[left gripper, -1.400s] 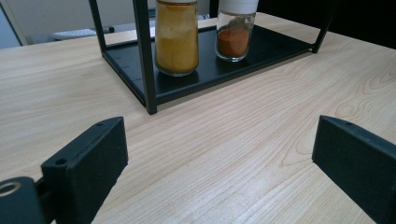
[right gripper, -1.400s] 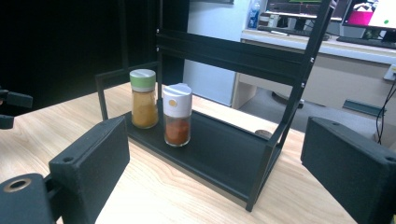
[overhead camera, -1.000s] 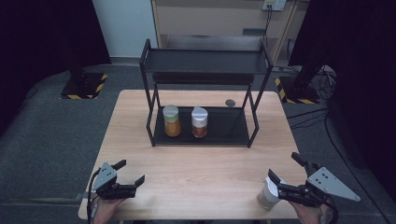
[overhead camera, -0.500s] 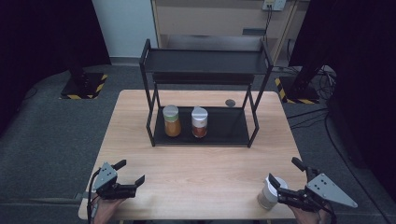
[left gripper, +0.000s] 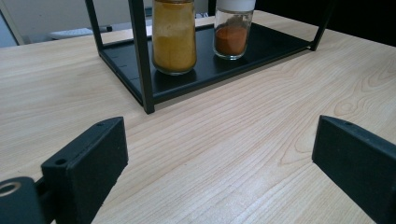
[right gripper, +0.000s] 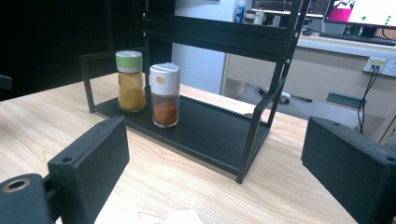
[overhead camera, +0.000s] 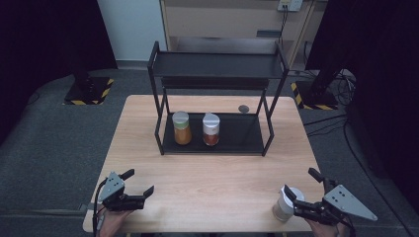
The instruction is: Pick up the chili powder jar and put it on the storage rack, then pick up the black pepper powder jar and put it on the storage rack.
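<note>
Right gripper (overhead camera: 302, 193) has drawn back toward the near desk (overhead camera: 217, 182) edge since a second ago; jaws wide apart, empty. White-capped jar (overhead camera: 286, 203) stands just beside its left jaw, at the jaw's tip, apparently not clamped. Likely just released or being lined up. Left gripper (overhead camera: 139, 183) unchanged, jaws apart over bare desk. Ahead of both: rack (overhead camera: 217, 140) with yellow spice jar (overhead camera: 182, 128) and red spice jar (overhead camera: 211, 130).

Each hand-held gripper (overhead camera: 318, 193) has black jaws, a grey triangular plate.
</note>
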Motion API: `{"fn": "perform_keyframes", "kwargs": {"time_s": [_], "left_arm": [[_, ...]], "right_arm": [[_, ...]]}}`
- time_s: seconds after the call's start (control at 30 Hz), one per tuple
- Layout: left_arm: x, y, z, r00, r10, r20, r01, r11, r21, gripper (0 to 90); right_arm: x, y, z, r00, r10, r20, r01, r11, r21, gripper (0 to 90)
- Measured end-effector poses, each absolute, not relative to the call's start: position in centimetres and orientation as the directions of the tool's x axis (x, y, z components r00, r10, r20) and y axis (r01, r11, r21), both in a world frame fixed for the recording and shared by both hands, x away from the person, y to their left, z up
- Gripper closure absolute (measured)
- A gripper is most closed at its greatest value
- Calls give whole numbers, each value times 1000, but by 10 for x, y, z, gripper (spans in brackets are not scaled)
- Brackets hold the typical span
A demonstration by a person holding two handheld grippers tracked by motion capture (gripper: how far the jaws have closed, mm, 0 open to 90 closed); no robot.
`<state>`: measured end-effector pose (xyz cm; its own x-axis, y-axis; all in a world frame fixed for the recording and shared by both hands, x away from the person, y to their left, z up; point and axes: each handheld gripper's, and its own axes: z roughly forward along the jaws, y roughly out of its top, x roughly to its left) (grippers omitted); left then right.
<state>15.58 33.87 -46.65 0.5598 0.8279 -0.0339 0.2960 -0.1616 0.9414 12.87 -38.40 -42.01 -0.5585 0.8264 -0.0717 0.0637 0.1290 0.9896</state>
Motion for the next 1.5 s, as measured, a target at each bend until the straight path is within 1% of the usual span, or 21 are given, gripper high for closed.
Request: {"fn": "perform_keyframes", "kwargs": {"time_s": [0.33,0.6,1.07,1.5], "left_arm": [[156,338,-466,563,826,-31,295,-166,941,30],[156,338,-466,564,825,-28,294,-169,941,30],[156,338,-466,563,826,-27,293,-169,941,30],[156,337,-466,563,826,-26,294,-171,940,30]], "right_arm": [[129,-384,-417,-564,822,-72,66,131,989,79],[130,-386,-407,-575,816,-68,83,140,987,72],[130,-387,-382,-594,801,-76,131,190,973,62],[130,-388,-380,-618,781,-93,173,250,953,64]]}}
